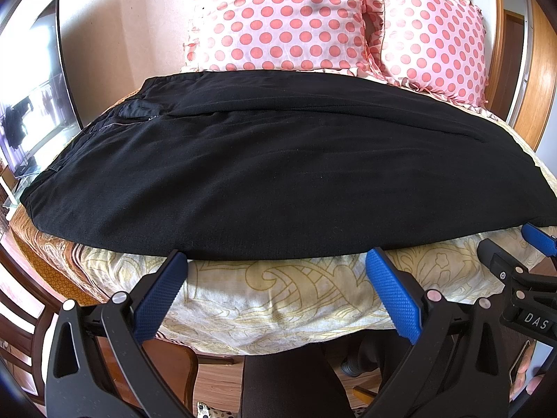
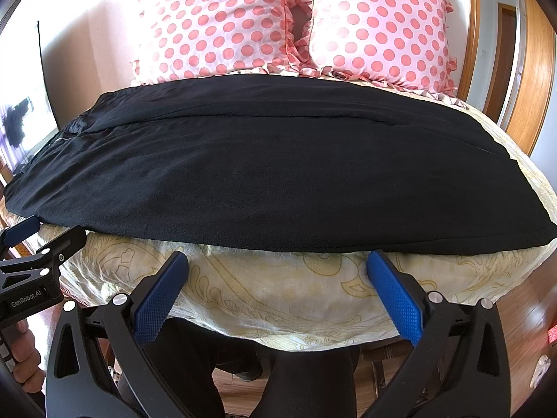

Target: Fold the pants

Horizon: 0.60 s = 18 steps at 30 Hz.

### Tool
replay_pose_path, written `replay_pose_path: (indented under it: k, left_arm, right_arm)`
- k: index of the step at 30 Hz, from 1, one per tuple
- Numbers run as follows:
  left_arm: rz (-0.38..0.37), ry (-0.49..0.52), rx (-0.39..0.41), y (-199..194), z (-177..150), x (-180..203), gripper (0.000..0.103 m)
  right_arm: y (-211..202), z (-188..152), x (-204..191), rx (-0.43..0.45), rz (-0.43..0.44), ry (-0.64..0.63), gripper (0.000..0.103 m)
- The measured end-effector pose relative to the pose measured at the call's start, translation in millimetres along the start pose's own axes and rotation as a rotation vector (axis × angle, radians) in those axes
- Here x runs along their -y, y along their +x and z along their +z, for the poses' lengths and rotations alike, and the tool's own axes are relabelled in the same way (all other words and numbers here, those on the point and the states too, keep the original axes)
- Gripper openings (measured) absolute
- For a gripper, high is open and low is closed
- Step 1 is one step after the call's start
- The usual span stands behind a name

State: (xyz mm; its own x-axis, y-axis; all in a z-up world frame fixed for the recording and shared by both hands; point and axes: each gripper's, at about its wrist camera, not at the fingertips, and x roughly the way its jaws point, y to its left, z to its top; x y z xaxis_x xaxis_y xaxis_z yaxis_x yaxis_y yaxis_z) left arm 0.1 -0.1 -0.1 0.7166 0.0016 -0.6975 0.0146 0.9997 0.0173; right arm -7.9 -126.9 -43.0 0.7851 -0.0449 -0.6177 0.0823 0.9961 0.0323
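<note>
Black pants (image 1: 271,174) lie flat across the bed, folded lengthwise, waist and zipper at the left, leg hems at the right; they also fill the right wrist view (image 2: 264,170). My left gripper (image 1: 276,261) is open and empty, its blue fingertips just at the pants' near edge. My right gripper (image 2: 276,261) is open and empty, at the near edge further right. The right gripper shows at the right edge of the left wrist view (image 1: 529,244); the left gripper shows at the left edge of the right wrist view (image 2: 34,240).
The bed has a cream patterned cover (image 1: 278,299). Two pink polka-dot pillows (image 1: 278,17) (image 2: 379,24) stand at the head behind the pants. A dark screen (image 1: 41,80) is at the left. Wooden floor (image 2: 522,317) lies below the bed edge.
</note>
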Motion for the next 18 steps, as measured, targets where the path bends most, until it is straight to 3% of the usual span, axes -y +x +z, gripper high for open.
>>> replay_pose_path:
  k: [10, 15, 18]
  left_arm:
    - [-0.005, 0.005, -0.002, 0, 1, 3, 0.101]
    - [-0.01, 0.018, -0.006, -6, -3, -4, 0.101]
    - [0.037, 0.056, 0.035, -18, 3, -6, 0.101]
  right_arm:
    - [3, 6, 0, -0.023, 0.026, -0.021, 0.102]
    - [-3, 5, 10, -0.058, 0.112, -0.058, 0.102]
    - [-17, 14, 36, -0.076, 0.207, 0.017, 0.102]
